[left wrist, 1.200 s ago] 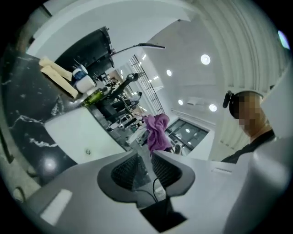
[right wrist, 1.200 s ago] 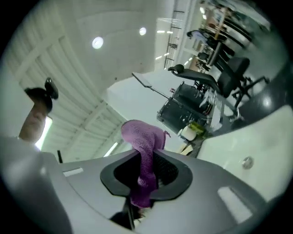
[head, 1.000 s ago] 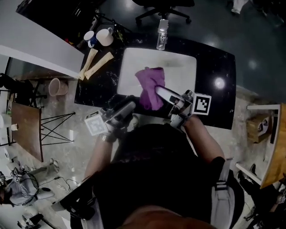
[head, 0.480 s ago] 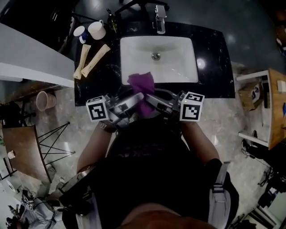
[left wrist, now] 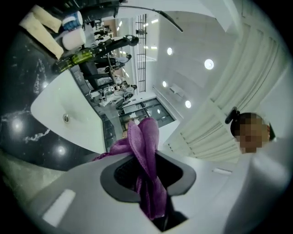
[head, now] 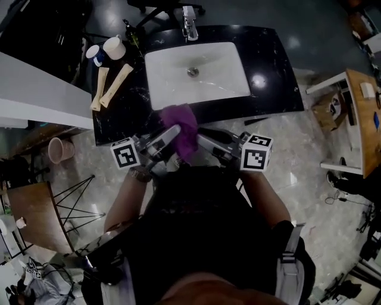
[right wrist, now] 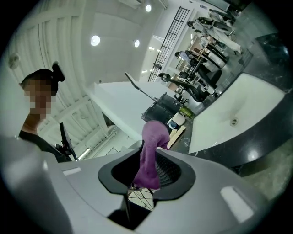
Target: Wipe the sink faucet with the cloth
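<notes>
The purple cloth (head: 181, 128) had come back from over the sink (head: 220, 71) to the near edge of the bench (head: 274, 71), at the middle of the head view. The left gripper (head: 171, 133) had just been closing and now pinched the cloth, while the right gripper (head: 200, 139) had just been opening, its jaws parted with a fold of cloth hanging loose between them. This looked like a handover to the left side, so wiping had not begun: the faucet (head: 189, 15) stood at top centre, well apart from the cloth.
</notes>
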Available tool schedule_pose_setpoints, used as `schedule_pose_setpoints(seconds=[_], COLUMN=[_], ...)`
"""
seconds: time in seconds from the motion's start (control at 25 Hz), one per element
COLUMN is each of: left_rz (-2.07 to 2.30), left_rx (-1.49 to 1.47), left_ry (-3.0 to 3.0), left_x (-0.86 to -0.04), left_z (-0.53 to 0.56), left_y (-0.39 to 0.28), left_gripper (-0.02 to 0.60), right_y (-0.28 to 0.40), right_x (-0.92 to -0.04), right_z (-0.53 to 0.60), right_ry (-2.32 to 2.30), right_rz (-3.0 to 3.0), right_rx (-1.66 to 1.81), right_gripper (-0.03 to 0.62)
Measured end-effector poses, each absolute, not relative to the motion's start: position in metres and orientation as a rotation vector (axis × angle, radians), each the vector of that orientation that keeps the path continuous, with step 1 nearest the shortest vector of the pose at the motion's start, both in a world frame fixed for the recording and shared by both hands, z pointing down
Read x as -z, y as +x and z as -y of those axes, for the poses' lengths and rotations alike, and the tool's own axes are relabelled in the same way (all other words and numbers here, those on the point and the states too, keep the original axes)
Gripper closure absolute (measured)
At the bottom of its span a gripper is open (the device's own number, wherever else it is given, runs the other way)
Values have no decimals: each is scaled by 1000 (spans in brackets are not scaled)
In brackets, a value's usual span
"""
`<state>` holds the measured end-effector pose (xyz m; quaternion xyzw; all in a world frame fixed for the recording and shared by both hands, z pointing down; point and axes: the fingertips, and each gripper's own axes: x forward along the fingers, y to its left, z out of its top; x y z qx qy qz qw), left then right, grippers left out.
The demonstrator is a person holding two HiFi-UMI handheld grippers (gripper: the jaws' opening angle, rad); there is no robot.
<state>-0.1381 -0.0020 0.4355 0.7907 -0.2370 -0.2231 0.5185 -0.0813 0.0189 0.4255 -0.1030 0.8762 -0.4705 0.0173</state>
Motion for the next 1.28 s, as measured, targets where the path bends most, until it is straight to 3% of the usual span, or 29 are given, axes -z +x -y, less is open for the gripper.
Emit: schedule_pose_setpoints(seconds=[0.16, 0.44, 0.76, 1.28], left_rz=[613, 848, 847, 836], left_rx=[614, 498, 631, 627], left_ry=[1818, 1930, 1937, 1835], left_x=[-432, -415, -365, -423], left_z=[-13, 45, 202, 414], left_y=[-142, -183, -221, -241], left_gripper=[491, 489, 489, 490], right_y=[-25, 44, 85, 68], right_x=[-424, -431, -432, -468], right_z=[-42, -61, -31, 16], right_ry=[-462, -670, -994, -1361], right_rz=[-2684, -2546, -2352, -2065], right_rx=[1416, 1362, 1320, 1370], right_gripper=[582, 582, 582, 582])
